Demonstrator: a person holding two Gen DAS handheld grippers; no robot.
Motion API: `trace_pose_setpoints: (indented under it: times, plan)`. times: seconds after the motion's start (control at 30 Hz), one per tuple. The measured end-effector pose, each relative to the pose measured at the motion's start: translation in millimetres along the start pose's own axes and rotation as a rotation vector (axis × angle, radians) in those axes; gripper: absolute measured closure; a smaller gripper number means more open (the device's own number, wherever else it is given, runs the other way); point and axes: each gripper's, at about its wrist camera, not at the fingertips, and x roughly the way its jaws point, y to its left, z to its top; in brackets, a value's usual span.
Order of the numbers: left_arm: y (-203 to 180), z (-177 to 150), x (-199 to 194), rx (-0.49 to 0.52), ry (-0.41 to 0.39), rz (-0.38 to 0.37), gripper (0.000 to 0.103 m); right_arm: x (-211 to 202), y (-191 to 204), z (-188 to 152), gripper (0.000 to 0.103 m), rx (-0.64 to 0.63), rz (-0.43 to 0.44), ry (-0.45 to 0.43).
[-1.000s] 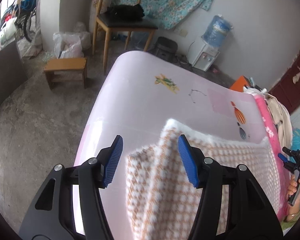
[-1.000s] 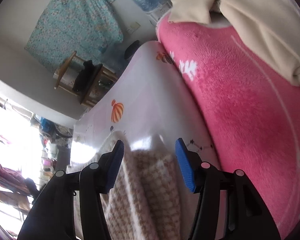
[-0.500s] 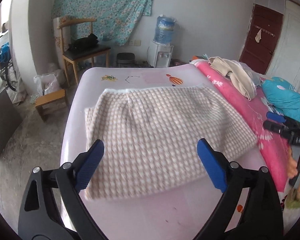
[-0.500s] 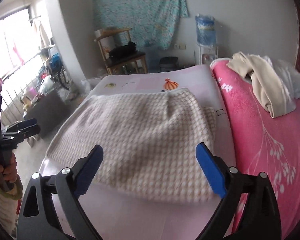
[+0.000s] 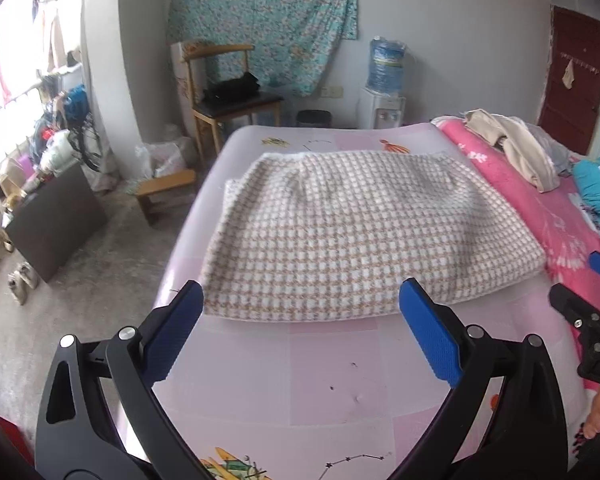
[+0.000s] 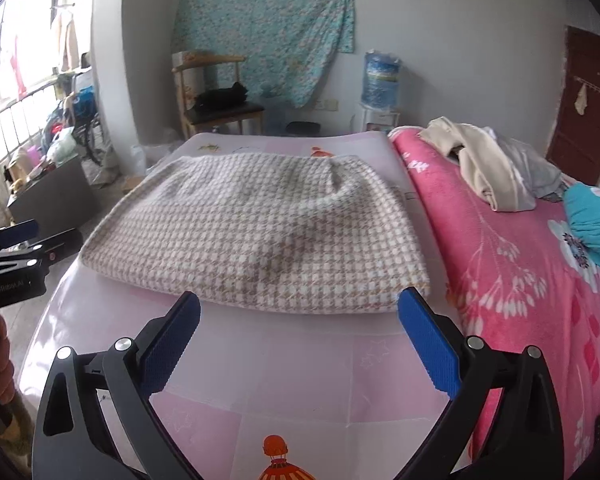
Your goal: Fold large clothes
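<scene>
A beige-and-white houndstooth garment (image 5: pixel 360 232) lies folded flat in a rough rectangle on the pink mat (image 5: pixel 332 368); it also shows in the right wrist view (image 6: pixel 260 232). My left gripper (image 5: pixel 300 332) is open and empty, held back from the garment's near edge. My right gripper (image 6: pixel 298 336) is open and empty, also just short of the near edge. The right gripper's tip (image 5: pixel 592 292) shows at the left wrist view's right side, and the left gripper (image 6: pixel 12 256) at the right wrist view's left side.
A pink floral blanket (image 6: pixel 520 264) lies right of the mat with a cream garment (image 6: pixel 480 164) and a teal pillow (image 6: pixel 596 216) on it. A wooden chair (image 5: pixel 228 108), a low stool (image 5: pixel 164 192), a water dispenser (image 5: pixel 384 84) and a dark box (image 5: pixel 56 216) stand beyond.
Both grippers were close over the garment's far edge with narrower jaws; they have let go, opened wide and pulled back towards the near side. The garment now lies folded and still.
</scene>
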Motion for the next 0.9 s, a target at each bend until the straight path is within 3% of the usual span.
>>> trace_pose_setpoints:
  times: [0.1, 0.37, 0.9]
  plan:
    - [-6.4, 3.8, -4.9, 0.023, -0.026, 0.063, 0.008, 1.6, -1.3, 3.1, 0.006, 0.013, -0.041, -0.014]
    - [-21.2, 6.5, 4.8, 0.056, -0.029, 0.062, 0.008, 14.2, 4.6, 2.7, 0.006, -0.032, -0.095, 0.003]
    - [-31.3, -0.9, 23.9, 0.038, 0.055, 0.091, 0.008, 28.2, -1.5, -2.0, 0.006, 0.027, -0.013, 0.052]
